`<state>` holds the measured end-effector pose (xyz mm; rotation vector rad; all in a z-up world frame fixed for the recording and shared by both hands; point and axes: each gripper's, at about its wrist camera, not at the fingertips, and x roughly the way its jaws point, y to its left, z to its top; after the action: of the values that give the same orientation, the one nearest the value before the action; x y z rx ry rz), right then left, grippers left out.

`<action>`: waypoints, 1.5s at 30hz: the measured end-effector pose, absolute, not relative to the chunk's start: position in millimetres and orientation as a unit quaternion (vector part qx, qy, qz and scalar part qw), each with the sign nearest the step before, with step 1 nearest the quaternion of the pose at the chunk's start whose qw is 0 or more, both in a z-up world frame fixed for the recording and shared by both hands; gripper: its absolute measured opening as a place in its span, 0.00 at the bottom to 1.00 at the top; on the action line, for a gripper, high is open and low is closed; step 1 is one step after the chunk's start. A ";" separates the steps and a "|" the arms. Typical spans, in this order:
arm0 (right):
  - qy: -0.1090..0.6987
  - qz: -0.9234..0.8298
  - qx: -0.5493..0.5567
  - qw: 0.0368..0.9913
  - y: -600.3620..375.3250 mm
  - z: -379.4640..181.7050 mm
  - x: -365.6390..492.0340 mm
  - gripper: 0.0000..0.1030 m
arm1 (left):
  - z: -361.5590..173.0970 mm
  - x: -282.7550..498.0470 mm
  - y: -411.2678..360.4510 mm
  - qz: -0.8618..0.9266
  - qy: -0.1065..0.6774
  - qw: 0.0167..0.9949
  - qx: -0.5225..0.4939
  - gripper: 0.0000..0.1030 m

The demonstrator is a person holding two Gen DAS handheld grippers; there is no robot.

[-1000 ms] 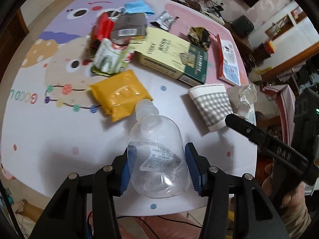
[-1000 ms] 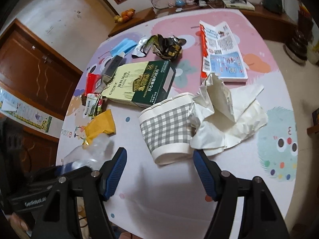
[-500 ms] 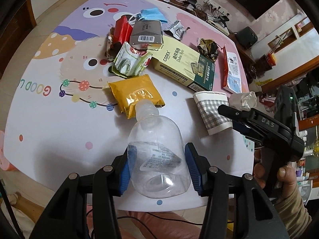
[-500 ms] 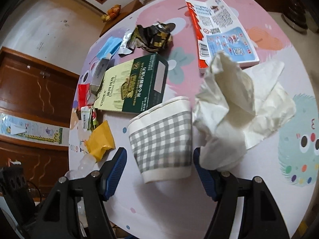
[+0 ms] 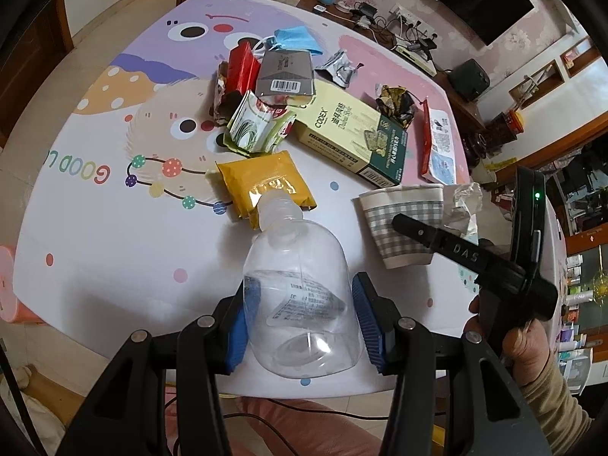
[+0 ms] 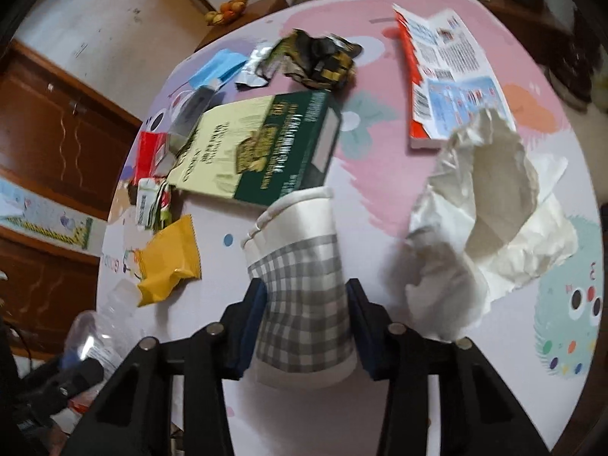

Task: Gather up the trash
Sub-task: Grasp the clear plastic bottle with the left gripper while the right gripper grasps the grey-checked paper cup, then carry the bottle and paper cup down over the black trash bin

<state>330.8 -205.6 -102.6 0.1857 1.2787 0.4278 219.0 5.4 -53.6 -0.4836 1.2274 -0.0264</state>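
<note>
Left gripper [image 5: 302,323]: pitched steeply down over the near edge of the bench [image 5: 114,250]; its blue fingers [image 5: 366,321] press both sides of a clear plastic bottle [image 5: 300,296], gripping it.
Bottle: clear, uncapped, its neck pointing away from the camera toward a yellow packet [image 5: 266,186], base nearest the camera.
Right gripper [image 6: 304,321]: also angled steeply down; its fingers [image 6: 250,319] are closing on either side of a grey-checked paper cup [image 6: 304,292], the pads meeting the cup's sides.
Paper cup: lying on its side on the bench [image 6: 380,205], rolled rim away from the camera, near a green and cream box [image 6: 258,155]; crumpled white paper [image 6: 490,220] lies just to its right.
Right hand [image 5: 528,349]: seen from the left wrist camera, wrapped round the black handle, the sleeve [image 5: 554,410] running off to the lower right.
Remaining trash: a blue face mask [image 5: 296,38], red wrapper [image 5: 243,68], grey barcoded pack [image 5: 285,78], dark crumpled wrapper [image 6: 319,60] and a red-edged leaflet [image 6: 448,76] lie spread on the bench.
</note>
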 end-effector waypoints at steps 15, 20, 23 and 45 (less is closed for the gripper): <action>0.541 0.198 0.096 0.812 -191.8 -39.4 237.0 0.32 | -0.5 177.5 16.4 -0.091 0.548 0.813 -0.177 0.47; 0.528 0.176 0.121 0.822 -182.3 -21.8 189.7 0.32 | 20.0 153.3 30.8 -0.135 0.538 0.820 -0.143 0.47; 0.524 0.158 0.131 0.827 -173.1 -17.5 163.6 0.32 | 28.5 139.7 38.4 -0.160 0.531 0.822 -0.129 0.47; 0.564 -0.005 0.225 0.795 -168.2 -69.0 -6.3 0.32 | -31.0 44.7 16.7 -0.304 0.577 0.758 0.000 0.47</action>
<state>-6.3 -168.2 -69.0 0.4828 1.2115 -0.0114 44.7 16.7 -31.0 -0.0005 1.2572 -0.6625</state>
